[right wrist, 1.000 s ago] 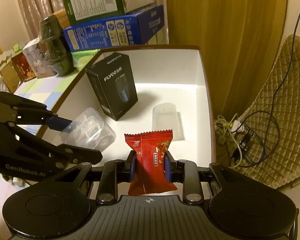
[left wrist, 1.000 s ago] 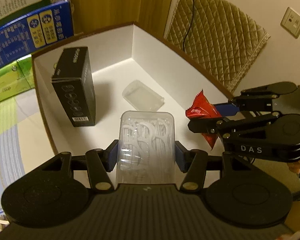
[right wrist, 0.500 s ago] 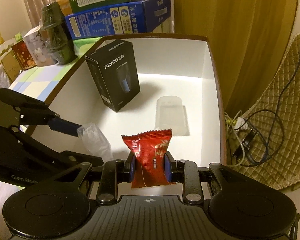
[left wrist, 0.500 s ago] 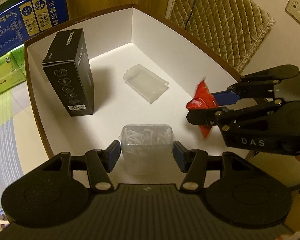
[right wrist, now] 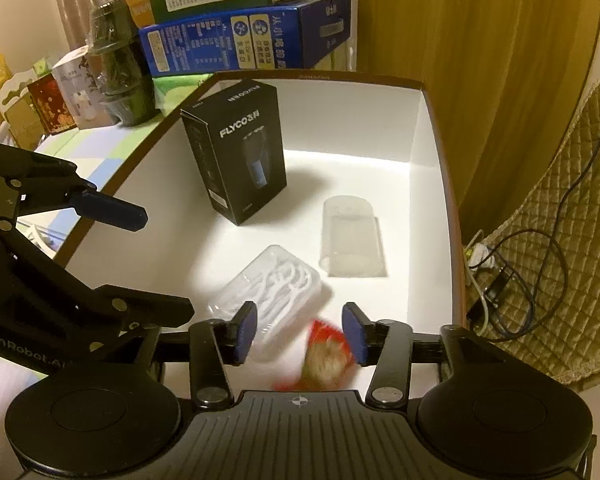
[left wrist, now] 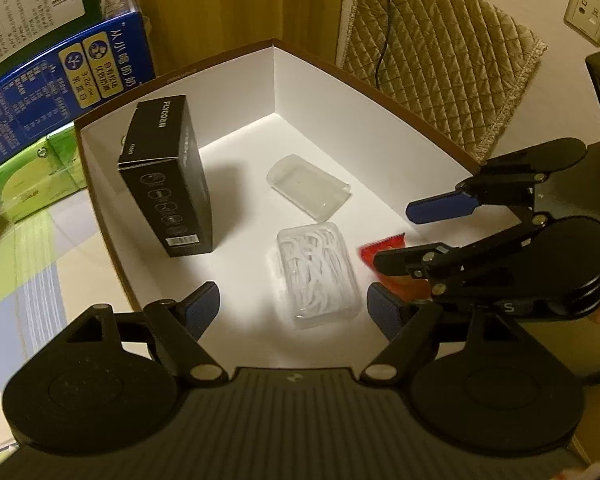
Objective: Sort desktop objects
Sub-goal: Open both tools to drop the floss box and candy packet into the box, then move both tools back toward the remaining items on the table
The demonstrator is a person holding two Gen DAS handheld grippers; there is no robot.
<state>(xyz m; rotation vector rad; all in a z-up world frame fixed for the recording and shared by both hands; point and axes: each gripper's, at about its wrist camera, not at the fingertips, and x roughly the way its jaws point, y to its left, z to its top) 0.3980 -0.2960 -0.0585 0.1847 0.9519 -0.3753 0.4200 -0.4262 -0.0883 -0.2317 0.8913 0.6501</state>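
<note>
We see the left hand-held gripper (left wrist: 294, 304) with its jaws opening, pads clear of the clear floss-pick case (left wrist: 316, 274), which lies flat on the floor of the white storage box (left wrist: 172, 76). The right hand-held gripper (right wrist: 300, 332) is also opening; the red snack packet (right wrist: 326, 350) shows blurred between its pads, touching neither. In the box, a black carton (right wrist: 236, 152) stands upright near the left wall, and a clear plastic lid (right wrist: 352, 236) lies beside the floss-pick case. Boxes crowd the tabletop (right wrist: 96, 152) behind
</note>
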